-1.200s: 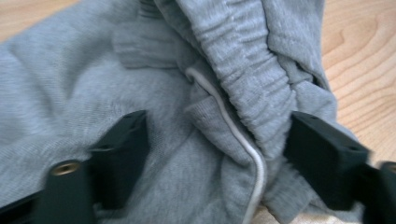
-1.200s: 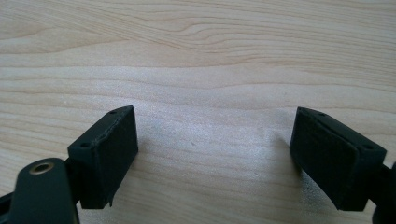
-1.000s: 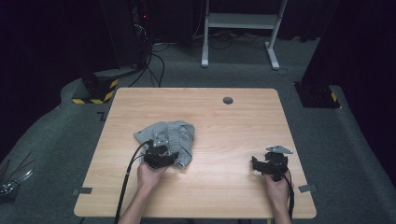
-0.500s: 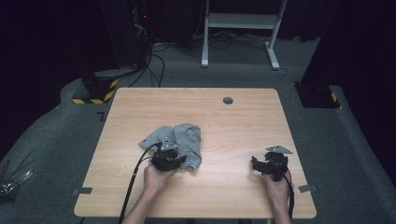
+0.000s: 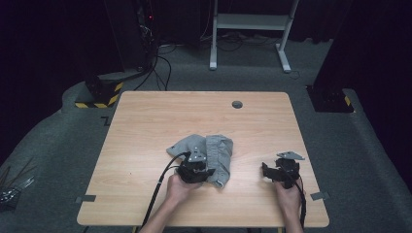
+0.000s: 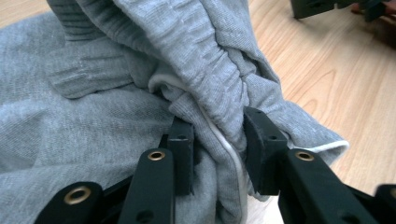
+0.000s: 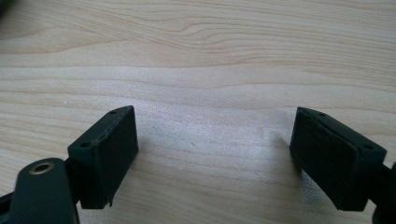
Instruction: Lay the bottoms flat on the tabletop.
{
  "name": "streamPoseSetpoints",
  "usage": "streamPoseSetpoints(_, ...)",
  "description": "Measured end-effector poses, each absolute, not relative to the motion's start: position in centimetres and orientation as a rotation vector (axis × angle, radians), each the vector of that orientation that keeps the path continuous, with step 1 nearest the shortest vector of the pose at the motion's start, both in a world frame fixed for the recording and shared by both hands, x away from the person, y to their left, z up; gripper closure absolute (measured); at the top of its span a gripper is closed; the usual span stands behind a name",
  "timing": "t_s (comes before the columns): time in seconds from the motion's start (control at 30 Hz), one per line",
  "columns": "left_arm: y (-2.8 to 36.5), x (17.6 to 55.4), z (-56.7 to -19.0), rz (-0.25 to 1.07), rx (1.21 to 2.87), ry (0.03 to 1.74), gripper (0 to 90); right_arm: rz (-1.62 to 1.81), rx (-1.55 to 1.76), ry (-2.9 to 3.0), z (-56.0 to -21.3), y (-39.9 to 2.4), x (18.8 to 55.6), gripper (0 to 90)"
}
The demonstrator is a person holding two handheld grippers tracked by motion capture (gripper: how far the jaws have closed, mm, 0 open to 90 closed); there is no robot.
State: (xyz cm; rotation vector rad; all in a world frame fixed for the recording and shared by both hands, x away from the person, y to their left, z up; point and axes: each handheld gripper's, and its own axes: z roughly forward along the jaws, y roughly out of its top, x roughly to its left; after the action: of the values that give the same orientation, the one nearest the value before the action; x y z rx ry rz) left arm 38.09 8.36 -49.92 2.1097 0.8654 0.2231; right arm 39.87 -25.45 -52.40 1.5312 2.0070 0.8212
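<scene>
Two jaws of left gripper (image 6: 212,140) just closing, now clamped on bunched fold of grey garment (image 6: 116,93) with white-edged hem between pads; garment dragged toward table (image 5: 145,121) centre versus one second ago. Fold in progress, judged. Fabric soft, ribbed, crumpled ahead of jaws. Right gripper (image 7: 215,154) released, nothing but bare wood between jaws.

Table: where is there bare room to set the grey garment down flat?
Bare wood lies between the garment and the cable hole, and along the table's left side. It is crowded near the front edge, around the left gripper and right gripper.
</scene>
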Motion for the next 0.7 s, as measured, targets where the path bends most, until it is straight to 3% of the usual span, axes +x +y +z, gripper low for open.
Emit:
streamPoseSetpoints(0.3,8.8,36.0,-47.7,0.359,2.072,0.878,45.1,0.821,1.529,2.008,-52.4,-25.5,39.9,15.2)
streamPoseSetpoints(0.7,7.5,34.3,-48.6,0.335,2.129,0.89,47.5,0.821,1.528,2.008,-52.4,-25.5,39.9,15.2)
